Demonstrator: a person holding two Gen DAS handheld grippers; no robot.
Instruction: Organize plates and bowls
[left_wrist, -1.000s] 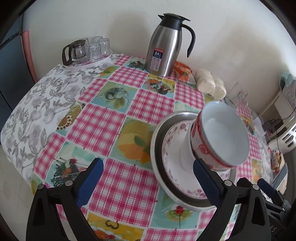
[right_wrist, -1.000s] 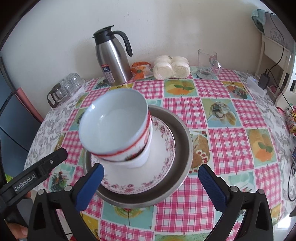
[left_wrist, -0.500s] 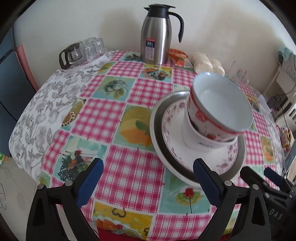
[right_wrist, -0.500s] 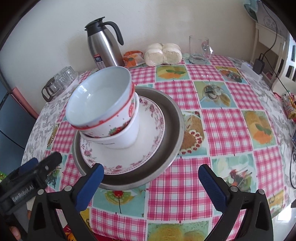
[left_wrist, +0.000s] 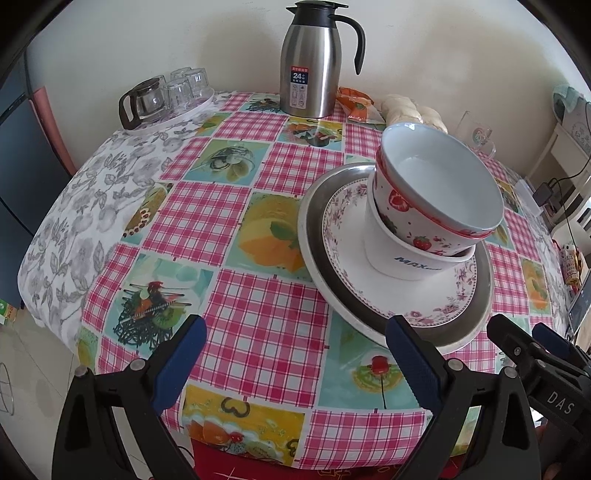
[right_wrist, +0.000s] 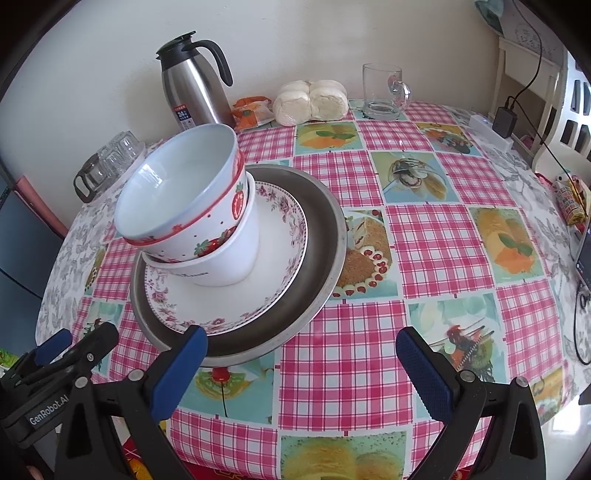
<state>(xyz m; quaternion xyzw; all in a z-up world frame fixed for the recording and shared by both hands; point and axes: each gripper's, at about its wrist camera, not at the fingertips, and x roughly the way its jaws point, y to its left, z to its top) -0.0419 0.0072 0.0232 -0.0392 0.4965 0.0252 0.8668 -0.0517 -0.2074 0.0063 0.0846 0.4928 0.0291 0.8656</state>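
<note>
A round table (right_wrist: 424, 236) covered with a pink checked cloth printed with fruit pictures stands against a pale wall. Near its middle sits a metal tray (right_wrist: 317, 236) (left_wrist: 314, 236), and on it lies a floral plate (right_wrist: 280, 243) (left_wrist: 343, 240). A plain white bowl (right_wrist: 236, 258) (left_wrist: 391, 254) stands on the plate, and a strawberry bowl (right_wrist: 184, 195) (left_wrist: 436, 184) is nested in it, sitting tilted. Along the wall side are a steel jug (right_wrist: 194, 96) (left_wrist: 310, 62), an orange packet (right_wrist: 251, 110), a bag of white buns (right_wrist: 312, 101) and a glass mug (right_wrist: 384, 92); a small tray with glasses (left_wrist: 170, 96) sits at the table's far left edge. The left gripper (left_wrist: 295, 363) hangs over the near edge of the table with its blue-padded fingers (left_wrist: 177, 365) spread wide and holding nothing. The right gripper (right_wrist: 301, 373) is likewise spread apart and empty, its left finger (right_wrist: 181, 369) overlapping the tray's near rim in the picture, though contact cannot be told.
</note>
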